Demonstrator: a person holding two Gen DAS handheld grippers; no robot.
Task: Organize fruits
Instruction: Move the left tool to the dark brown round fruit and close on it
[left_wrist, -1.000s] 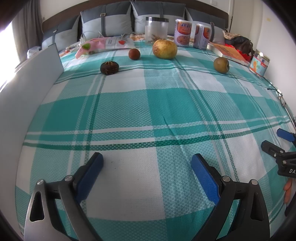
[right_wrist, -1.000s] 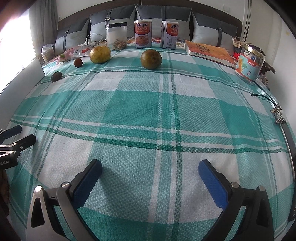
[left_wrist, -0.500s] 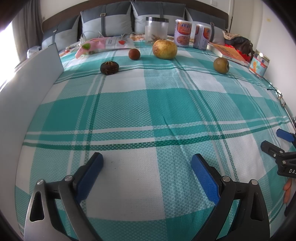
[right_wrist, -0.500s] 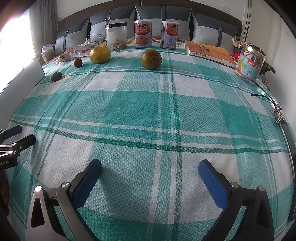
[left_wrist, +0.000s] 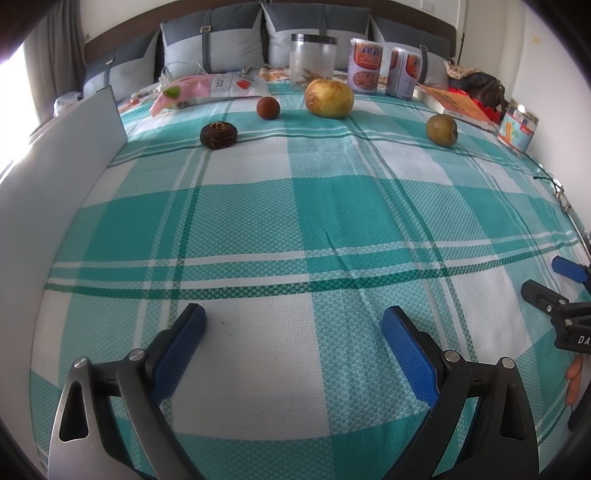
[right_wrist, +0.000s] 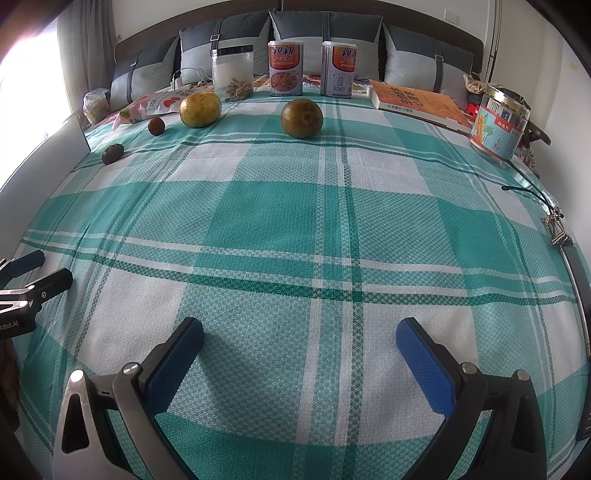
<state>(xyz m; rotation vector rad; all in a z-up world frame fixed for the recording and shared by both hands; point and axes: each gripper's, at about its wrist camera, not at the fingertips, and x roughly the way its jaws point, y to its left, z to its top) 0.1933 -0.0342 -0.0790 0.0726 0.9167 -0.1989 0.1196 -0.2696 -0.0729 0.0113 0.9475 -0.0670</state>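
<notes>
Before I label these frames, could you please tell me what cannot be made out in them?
- Right gripper, left wrist view: cut off by the right edge; its opening is unclear here.
- Left gripper, right wrist view: cut off by the left edge.
- Clear jar: contents too small to identify.
- Dark fruit, right wrist view: too small to name.
- Dark bag: partly hidden behind the orange book.

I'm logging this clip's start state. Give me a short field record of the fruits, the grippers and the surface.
surface: teal plaid bedspread
fruits: dark wrinkled fruit; small reddish-brown fruit; large yellow fruit; green-brown fruit
arrangement: loose row at the far side, apart
left gripper: open, empty, far from the fruits
right gripper: open, empty
behind fruits: clear jar, two cans
</notes>
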